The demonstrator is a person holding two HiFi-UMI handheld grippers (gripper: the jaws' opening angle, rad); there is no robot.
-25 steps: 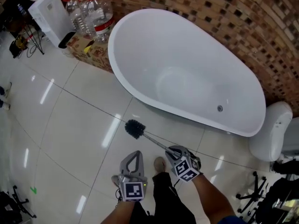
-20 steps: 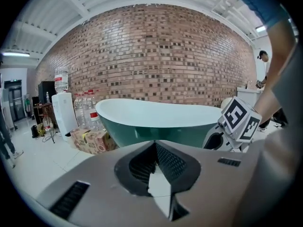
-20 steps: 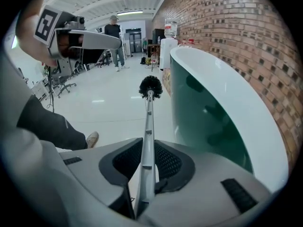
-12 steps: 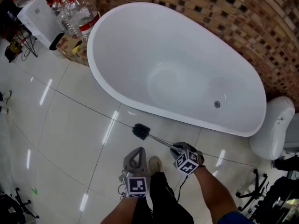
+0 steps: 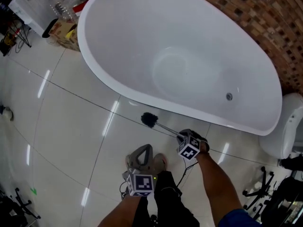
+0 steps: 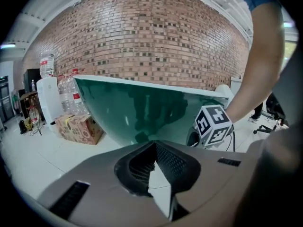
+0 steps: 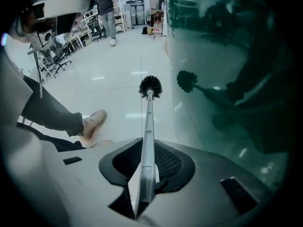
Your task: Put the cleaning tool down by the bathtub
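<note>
A white oval bathtub (image 5: pixel 118 86) fills the upper part of the head view. The cleaning tool is a brush with a black bristle head (image 5: pixel 149 120) and a thin grey handle (image 5: pixel 166 129). It hangs over the tiled floor just short of the tub's outer wall. My right gripper (image 5: pixel 182 136) is shut on the handle's near end. In the right gripper view the handle (image 7: pixel 148 126) runs out from between the jaws (image 7: pixel 148 144) to the bristle head (image 7: pixel 150 86), with the glossy tub wall (image 7: pixel 227 79) close on the right. My left gripper (image 5: pixel 145 149) is lower left, shut and holding nothing (image 6: pixel 155 145).
A cardboard box (image 5: pixel 61 32), water bottles and a white appliance (image 5: pixel 28 6) stand past the tub's left end. A white rounded fixture (image 5: pixel 289 126) stands at the right, with chair bases (image 5: pixel 265 193) below it. My shoe (image 5: pixel 160 162) is near the grippers. A brick wall (image 5: pixel 265 18) lies behind the tub.
The bathtub has come nearer in the head view. My right gripper has carried the brush forward, and its head is now closer to the tub wall. The left gripper has kept its place beside it.
</note>
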